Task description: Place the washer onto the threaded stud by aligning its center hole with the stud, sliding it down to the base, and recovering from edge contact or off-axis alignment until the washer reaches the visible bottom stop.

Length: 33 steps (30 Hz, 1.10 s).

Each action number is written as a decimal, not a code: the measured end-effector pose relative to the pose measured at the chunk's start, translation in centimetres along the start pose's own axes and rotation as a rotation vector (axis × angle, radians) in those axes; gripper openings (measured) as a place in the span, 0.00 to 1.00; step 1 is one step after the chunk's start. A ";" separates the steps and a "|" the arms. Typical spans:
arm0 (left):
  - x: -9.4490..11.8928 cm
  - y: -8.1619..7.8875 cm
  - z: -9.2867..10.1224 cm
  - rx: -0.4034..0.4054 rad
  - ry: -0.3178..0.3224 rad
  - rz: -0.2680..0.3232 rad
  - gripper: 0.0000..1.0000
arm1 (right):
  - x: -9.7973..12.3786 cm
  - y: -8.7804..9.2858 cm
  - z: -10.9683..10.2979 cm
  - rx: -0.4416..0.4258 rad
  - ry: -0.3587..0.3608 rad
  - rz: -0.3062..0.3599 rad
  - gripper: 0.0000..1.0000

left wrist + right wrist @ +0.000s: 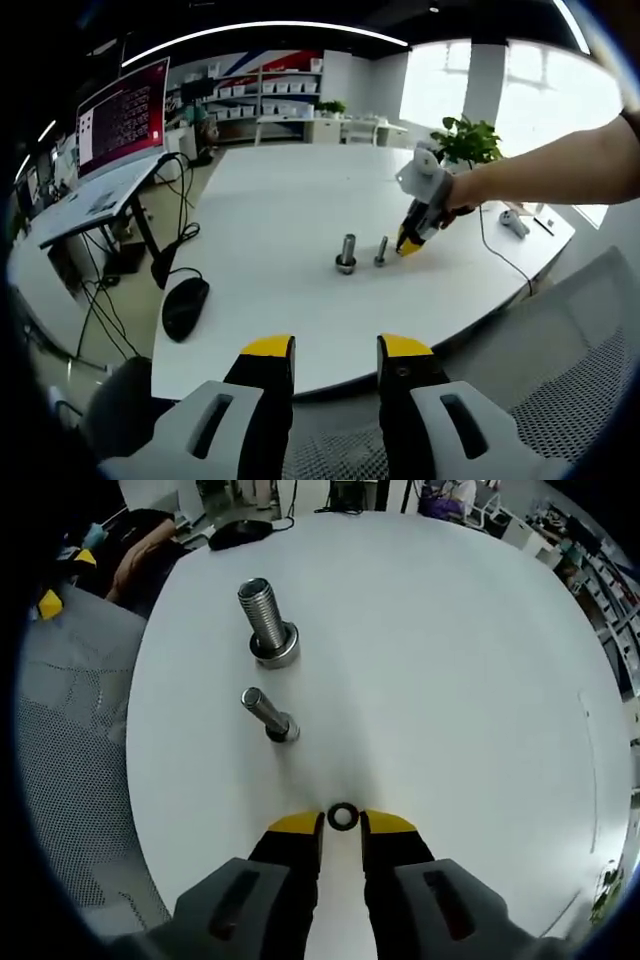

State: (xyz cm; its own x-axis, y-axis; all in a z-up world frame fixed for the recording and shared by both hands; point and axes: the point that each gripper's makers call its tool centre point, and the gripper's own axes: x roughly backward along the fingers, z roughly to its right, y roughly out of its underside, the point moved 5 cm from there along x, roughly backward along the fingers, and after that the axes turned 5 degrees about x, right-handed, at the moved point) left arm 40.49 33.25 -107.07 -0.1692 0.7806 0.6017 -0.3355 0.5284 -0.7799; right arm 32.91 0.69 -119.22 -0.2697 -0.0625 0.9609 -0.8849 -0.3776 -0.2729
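In the right gripper view, the right gripper (342, 821) points down at a white table (450, 680). Its yellow-tipped jaws are nearly closed, and a small dark washer (342, 816) sits pinched between the tips, its hole facing the camera. Just ahead of the jaws and a little left stands a thin threaded stud (266, 713), leaning left in the fisheye. Beyond it stands a thicker bolt (267, 621) on a wide round base. The washer is near the thin stud but apart from it.

In the left gripper view, the left gripper (335, 347) hangs back at the near table edge, jaws parted with nothing between them. Far ahead of them stand both bolts, the right gripper just to their right. A black mouse (184, 305) lies ahead and left of the jaws.
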 end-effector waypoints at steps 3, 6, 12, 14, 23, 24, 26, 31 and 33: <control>-0.1 0.1 -0.2 -0.001 0.000 -0.001 0.31 | -0.2 0.0 0.3 0.017 0.002 -0.009 0.15; -0.1 0.1 -0.2 -0.001 0.001 -0.002 0.31 | 0.1 0.0 0.0 -0.001 0.004 -0.003 0.14; 0.0 0.0 -0.1 -0.003 0.001 -0.003 0.31 | 0.1 -0.2 -0.3 0.013 0.025 -0.010 0.14; 0.0 0.0 -0.1 -0.004 0.002 -0.005 0.31 | 0.4 -0.3 -0.4 0.018 0.023 -0.009 0.14; 0.0 0.0 -0.1 -0.003 0.002 -0.003 0.31 | 2.9 -2.1 -0.8 0.009 0.030 0.069 0.14; 0.0 0.0 -0.1 -0.003 0.001 -0.003 0.31 | 3.1 -2.2 -0.8 0.008 0.031 0.073 0.14; -0.1 0.0 -0.1 -0.003 0.001 -0.003 0.31 | 3.8 -2.8 -0.8 0.011 0.027 0.089 0.14; 0.0 0.0 -0.1 -0.003 0.002 -0.003 0.31 | 5.1 -4.0 -1.0 0.000 0.012 0.130 0.14; 0.0 0.0 -0.1 -0.003 0.002 -0.003 0.31 | 5.3 -4.4 -1.0 0.004 0.006 0.137 0.14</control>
State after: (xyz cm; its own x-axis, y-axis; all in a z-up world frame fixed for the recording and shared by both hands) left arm 40.55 33.28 -107.11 -0.1666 0.7797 0.6036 -0.3330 0.5317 -0.7787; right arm 34.97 2.93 -112.98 -0.3906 -0.1081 0.9142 -0.8381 -0.3692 -0.4017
